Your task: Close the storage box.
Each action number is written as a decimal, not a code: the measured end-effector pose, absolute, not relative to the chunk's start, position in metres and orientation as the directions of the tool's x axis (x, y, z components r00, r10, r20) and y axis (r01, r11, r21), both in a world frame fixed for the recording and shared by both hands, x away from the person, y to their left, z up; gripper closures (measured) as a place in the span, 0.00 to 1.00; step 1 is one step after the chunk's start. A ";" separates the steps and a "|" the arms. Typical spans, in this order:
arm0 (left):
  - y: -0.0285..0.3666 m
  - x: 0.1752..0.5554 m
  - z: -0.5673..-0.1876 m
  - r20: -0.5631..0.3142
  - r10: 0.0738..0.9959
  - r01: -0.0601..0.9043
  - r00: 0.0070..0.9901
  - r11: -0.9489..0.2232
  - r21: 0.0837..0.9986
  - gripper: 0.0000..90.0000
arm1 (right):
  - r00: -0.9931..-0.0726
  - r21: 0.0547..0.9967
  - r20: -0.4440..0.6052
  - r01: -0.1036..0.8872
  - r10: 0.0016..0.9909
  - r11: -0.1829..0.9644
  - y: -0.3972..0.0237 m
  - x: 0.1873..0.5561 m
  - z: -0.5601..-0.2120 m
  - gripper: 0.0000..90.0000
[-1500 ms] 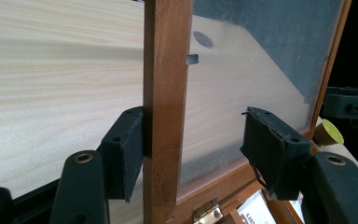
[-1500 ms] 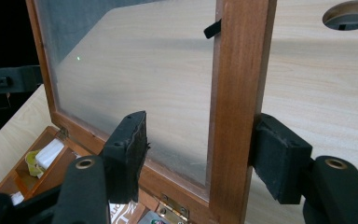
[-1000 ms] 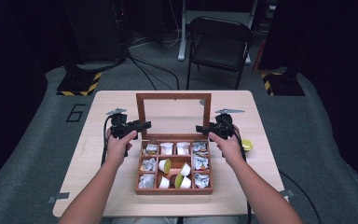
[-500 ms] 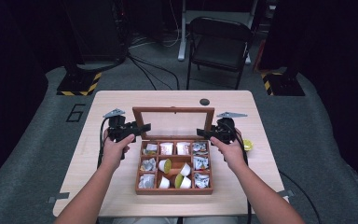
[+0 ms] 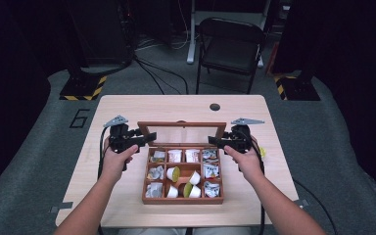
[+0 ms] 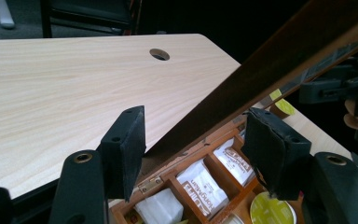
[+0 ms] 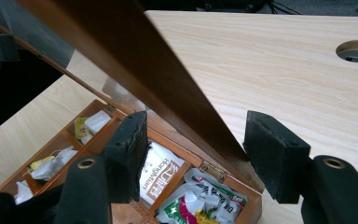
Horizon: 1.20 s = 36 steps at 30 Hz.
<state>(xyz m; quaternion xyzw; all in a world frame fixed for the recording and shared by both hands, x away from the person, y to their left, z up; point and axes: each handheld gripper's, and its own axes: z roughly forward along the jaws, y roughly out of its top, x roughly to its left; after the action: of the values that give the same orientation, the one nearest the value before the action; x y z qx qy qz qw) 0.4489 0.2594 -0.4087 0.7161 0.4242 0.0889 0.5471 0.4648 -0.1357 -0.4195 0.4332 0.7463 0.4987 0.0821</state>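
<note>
A wooden compartment box with sachets and small cups sits on the table in front of me. Its glass lid stands raised on the back hinges. My left gripper is at the lid's left edge and my right gripper at its right edge. In the left gripper view the lid's rail slants between the pads of the left gripper, whose jaws have just opened a little. In the right gripper view the rail crosses between the pads of the right gripper, touching them.
A yellow-topped cup lies on the table just right of the box. A cable hole is in the light wood table behind the lid. A black chair stands beyond the far edge.
Both grippers have risen a little with the lid's sides. The lid looks shorter and its top edge wider, so it has swung up from leaning back.
</note>
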 end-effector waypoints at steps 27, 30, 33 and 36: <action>0.262 0.415 -0.383 -0.302 0.704 0.484 0.643 -0.067 0.872 0.41 | -0.650 0.851 0.255 0.503 0.716 0.154 -0.142 0.426 -0.379 0.45; 0.262 0.411 -0.381 -0.289 0.705 0.476 0.647 -0.078 0.876 0.41 | -0.654 0.850 0.241 0.499 0.717 0.169 -0.143 0.422 -0.377 0.46; 0.263 0.407 -0.378 -0.277 0.709 0.469 0.649 -0.085 0.879 0.41 | -0.656 0.851 0.243 0.498 0.714 0.168 -0.144 0.419 -0.375 0.46; 0.264 0.404 -0.377 -0.278 0.710 0.476 0.647 -0.091 0.875 0.42 | -0.658 0.853 0.244 0.495 0.712 0.165 -0.146 0.416 -0.373 0.47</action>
<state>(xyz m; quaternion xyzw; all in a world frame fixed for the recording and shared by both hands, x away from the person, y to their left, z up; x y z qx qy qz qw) 0.4045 0.2640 -0.3767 0.7305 0.4060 0.1087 0.5383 0.4155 -0.1459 -0.3732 0.3993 0.7558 0.5079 0.1070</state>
